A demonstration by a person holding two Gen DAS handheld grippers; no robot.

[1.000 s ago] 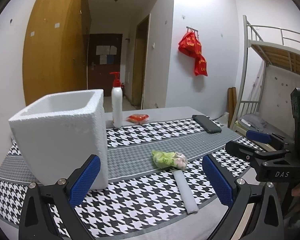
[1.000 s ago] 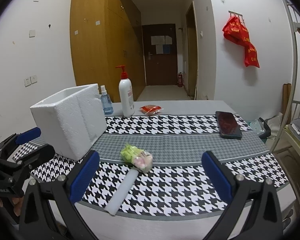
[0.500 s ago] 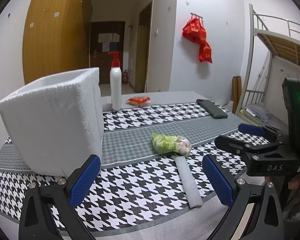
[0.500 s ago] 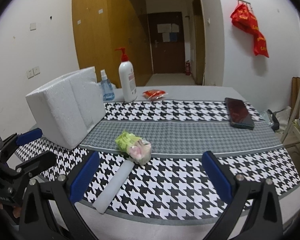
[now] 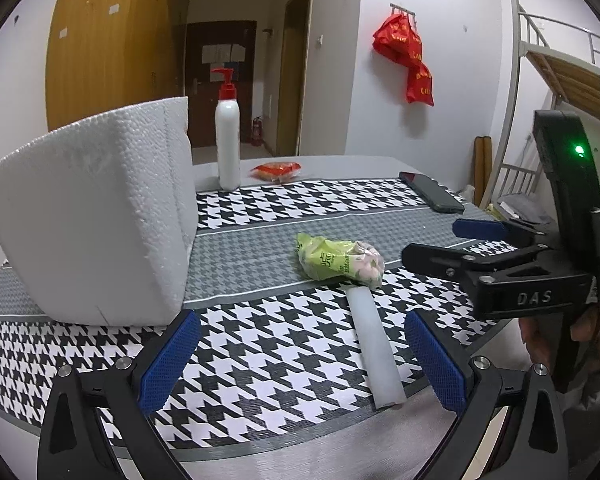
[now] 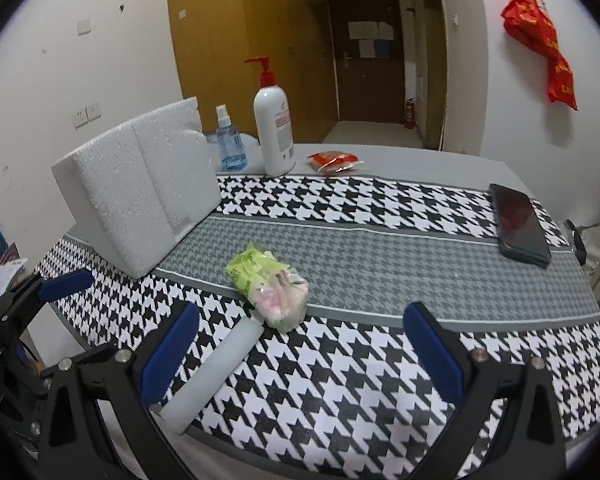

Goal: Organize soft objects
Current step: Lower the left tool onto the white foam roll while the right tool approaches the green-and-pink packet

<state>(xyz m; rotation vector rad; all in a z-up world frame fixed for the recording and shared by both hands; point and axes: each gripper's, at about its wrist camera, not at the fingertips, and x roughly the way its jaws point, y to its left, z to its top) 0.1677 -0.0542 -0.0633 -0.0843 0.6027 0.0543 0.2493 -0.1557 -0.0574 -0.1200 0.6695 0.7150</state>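
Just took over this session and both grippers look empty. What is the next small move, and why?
Probably ease the right gripper forward and down toward the green packet, keeping its jaws wide. Both it and the left gripper are open and hold nothing; the packet lies loose on the table runner, touching the end of the white foam roll, with the foam box standing close by.

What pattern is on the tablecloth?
Black-and-white houndstooth with a grey band on the tablecloth; clearest in the right wrist view.
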